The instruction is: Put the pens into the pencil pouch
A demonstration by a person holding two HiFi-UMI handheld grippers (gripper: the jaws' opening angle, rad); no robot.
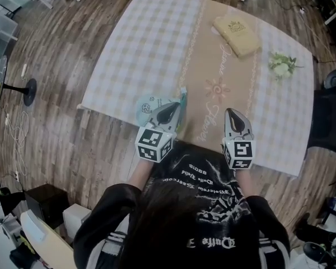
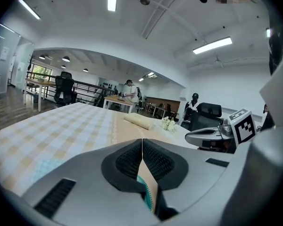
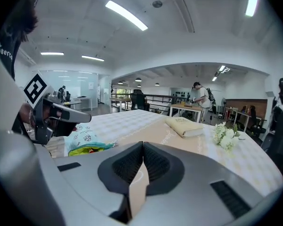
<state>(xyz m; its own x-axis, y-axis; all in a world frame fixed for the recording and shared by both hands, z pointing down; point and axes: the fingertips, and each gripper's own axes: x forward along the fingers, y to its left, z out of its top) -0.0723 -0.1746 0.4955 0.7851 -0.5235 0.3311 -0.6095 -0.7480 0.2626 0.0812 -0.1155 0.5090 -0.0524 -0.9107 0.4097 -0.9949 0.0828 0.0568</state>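
Big checked table (image 1: 157,38) with a tan book-ish thing (image 1: 237,36) parked out at 1 o'clock, out of the way. The pencil pouch (image 1: 148,108) lies at the 7 o'clock edge, probably so it's easy to reach. The left gripper (image 1: 173,108) hovers right over it, pads pressed together; the teal zip edge shows beneath but doesn't look pinched. The right gripper (image 1: 231,114) at 5 o'clock is clamped on nothing. Flowers (image 1: 281,65) at 2 o'clock. No loose pens in sight, so I'd guess they're already in.
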